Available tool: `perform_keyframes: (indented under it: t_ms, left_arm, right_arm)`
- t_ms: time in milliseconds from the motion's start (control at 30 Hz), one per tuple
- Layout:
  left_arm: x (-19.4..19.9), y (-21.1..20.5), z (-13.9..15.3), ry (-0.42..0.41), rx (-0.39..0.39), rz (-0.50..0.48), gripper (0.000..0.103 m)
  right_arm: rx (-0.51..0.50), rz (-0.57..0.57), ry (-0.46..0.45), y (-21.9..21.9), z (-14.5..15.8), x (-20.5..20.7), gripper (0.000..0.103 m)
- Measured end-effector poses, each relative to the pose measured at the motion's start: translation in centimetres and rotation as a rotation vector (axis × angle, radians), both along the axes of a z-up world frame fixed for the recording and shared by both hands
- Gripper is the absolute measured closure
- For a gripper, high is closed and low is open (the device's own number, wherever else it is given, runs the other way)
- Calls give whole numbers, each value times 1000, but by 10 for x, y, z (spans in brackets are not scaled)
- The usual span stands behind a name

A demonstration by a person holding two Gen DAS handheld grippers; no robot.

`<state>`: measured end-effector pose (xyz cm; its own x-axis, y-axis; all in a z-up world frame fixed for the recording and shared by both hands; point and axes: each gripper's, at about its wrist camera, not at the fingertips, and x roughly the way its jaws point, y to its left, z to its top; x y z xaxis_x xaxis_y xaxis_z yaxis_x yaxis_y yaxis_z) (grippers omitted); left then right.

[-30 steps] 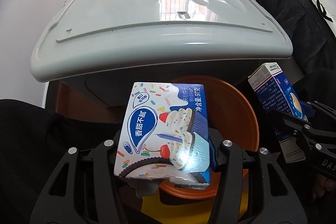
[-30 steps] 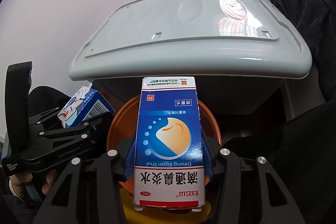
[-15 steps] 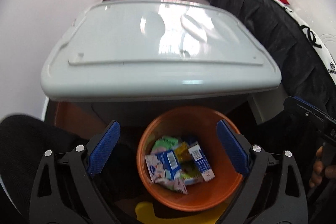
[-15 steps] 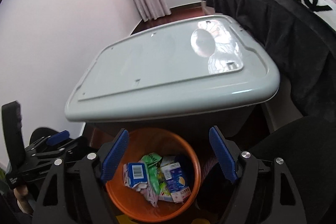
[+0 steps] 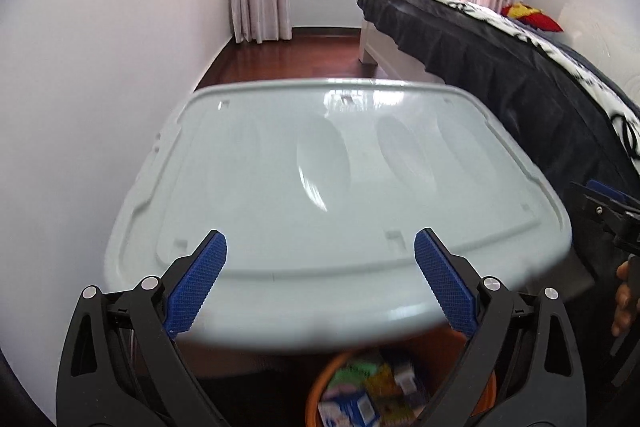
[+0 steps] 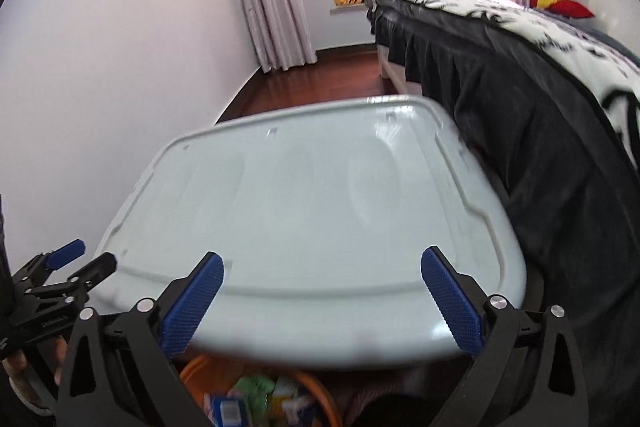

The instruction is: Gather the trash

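Hovering above a pale grey lid [image 5: 332, 195] — left gripper [image 5: 320, 279] spread wide, nothing between the blue pads [image 5: 196, 279]. Right gripper [image 6: 320, 295] opening, jaws likewise bare. Down at 6 o'clock, under the lid's near edge, an orange bin [image 5: 320, 379] packed with blurred boxes and wrappers [image 5: 360, 391] — the trash. At 3 o'clock, a dark-skirted bed [image 6: 540, 115].

No readable text; packets in orange bin [image 5: 316, 391] too blurred
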<state>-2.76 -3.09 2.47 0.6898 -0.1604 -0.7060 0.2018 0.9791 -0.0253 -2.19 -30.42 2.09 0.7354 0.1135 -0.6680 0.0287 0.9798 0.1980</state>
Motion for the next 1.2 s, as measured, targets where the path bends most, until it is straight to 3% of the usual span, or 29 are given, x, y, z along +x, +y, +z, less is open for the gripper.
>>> perform_keyframes:
  t_ms: [67, 267, 400, 500, 1200]
  left_arm:
    - [21, 2, 1, -8, -18, 0, 10]
    - [78, -4, -16, 24, 36, 54, 10]
    - [98, -6, -27, 65, 19, 79, 10]
    - [100, -8, -29, 64, 22, 84, 10]
    - [105, -12, -35, 82, 29, 68, 10]
  right_arm:
    - [-21, -18, -16, 1, 2, 19, 5]
    - [-174, -118, -66, 8, -10, 81, 5]
    - [-166, -142, -17, 11, -27, 103, 5]
    - [-127, -151, 2, 10, -32, 108, 5]
    - [-165, -178, 22, 8, -40, 110, 5]
